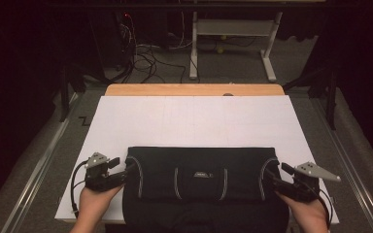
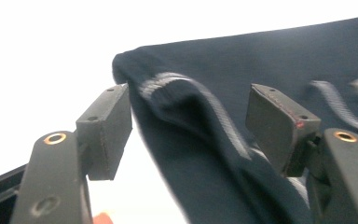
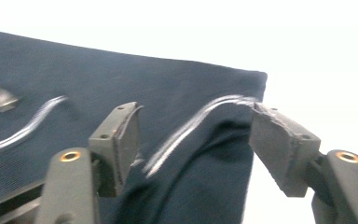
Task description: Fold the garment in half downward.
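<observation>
- Left gripper (image 1: 128,171) at the left edge of the dark garment (image 1: 201,179), held in a hand (image 1: 93,201) coming in from the near side; jaws spread wide, one on each side of a raised fold of cloth, not closed on it.
- In the left gripper view (image 2: 189,128), a ridge of the dark garment (image 2: 223,107) with a pale striped seam standing up between the two black jaws, gaps visible on both sides.
- Right gripper (image 1: 268,175) at the right edge of the dark garment, likewise gripped by a hand (image 1: 310,208); jaws also wide apart, straddling a lifted fold.
- In the right gripper view (image 3: 193,140), cloth of the dark garment (image 3: 121,84) bunched between the jaws, a pale curved seam running up toward the far corner.
- Dark garment lying flat, centred on the near half of the white sheet (image 1: 194,119), its near edge hanging over the near side of the worktop (image 1: 194,90).
- Pale curved seams and a small label (image 1: 201,174) showing on top of the dark garment.
- White sheet covering most of the worktop, a bare wooden strip left along the far side beyond the dark garment.
</observation>
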The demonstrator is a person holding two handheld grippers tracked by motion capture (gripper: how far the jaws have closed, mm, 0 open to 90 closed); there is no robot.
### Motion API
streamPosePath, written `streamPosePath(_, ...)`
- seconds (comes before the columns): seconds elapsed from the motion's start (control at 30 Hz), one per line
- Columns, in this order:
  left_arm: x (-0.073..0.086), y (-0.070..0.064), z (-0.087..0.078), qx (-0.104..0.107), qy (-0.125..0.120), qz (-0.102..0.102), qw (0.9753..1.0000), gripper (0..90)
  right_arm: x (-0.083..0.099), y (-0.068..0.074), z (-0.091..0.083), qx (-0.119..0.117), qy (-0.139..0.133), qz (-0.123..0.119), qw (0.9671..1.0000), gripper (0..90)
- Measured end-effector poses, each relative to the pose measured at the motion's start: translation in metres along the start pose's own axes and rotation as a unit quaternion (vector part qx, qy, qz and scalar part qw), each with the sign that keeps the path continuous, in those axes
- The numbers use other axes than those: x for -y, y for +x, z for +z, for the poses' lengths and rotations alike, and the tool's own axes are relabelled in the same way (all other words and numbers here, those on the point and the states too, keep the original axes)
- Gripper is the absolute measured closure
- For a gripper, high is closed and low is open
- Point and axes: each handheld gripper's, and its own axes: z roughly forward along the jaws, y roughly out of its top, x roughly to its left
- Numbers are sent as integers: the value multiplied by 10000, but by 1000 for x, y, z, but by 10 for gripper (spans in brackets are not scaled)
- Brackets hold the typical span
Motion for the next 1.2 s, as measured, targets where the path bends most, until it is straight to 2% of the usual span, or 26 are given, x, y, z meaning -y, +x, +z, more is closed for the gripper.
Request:
streamPosePath(0.13,-10,6,24,-31,179,-215,9996,239,-9,-16,30,147,450,170,9987,248)
streamPosePath(0.2,-14,6,35,-39,297,-314,9991,222,-13,-21,43,155,552,236,9981,248)
streamPosePath(0.23,-15,5,40,-54,400,-306,9987,222,-16,-23,49,170,621,246,9976,249)
streamPosePath(0.3,-14,-3,45,-328,409,-163,9985,217,-18,-24,60,126,804,237,9964,329)
streamPosePath(0.37,-16,-7,47,-480,463,-129,9977,217,-19,-21,64,223,847,8,9962,350)
streamPosePath(0.43,-17,-10,49,-634,501,31,9967,271,-20,-17,65,228,909,-12,9956,403)
streamPosePath(0.5,-17,-13,50,-716,497,69,9962,308,-20,-14,65,252,932,-96,9953,448)
streamPosePath(0.63,-17,-15,51,-601,447,118,9971,460,-20,-9,65,101,941,-176,9954,627)
streamPosePath(0.7,-16,-15,51,-347,430,90,9984,602,-21,-7,66,11,972,-143,9952,701)
streamPosePath(0.73,-16,-15,51,-308,432,138,9985,671,-21,-7,66,-28,978,-144,9951,738)
streamPosePath(0.8,-15,-16,50,-294,407,209,9985,721,-20,-4,65,-32,958,-302,9949,780)
streamPosePath(0.9,-16,-14,48,-270,364,197,9988,752,-22,-2,63,25,918,-458,9947,803)
streamPosePath(1.03,-21,-9,45,-345,207,200,9990,766,-25,-6,61,81,687,-357,9970,812)
streamPosePath(1.2,-35,-5,43,-367,107,284,9989,769,-34,-6,62,197,557,-454,9972,815)
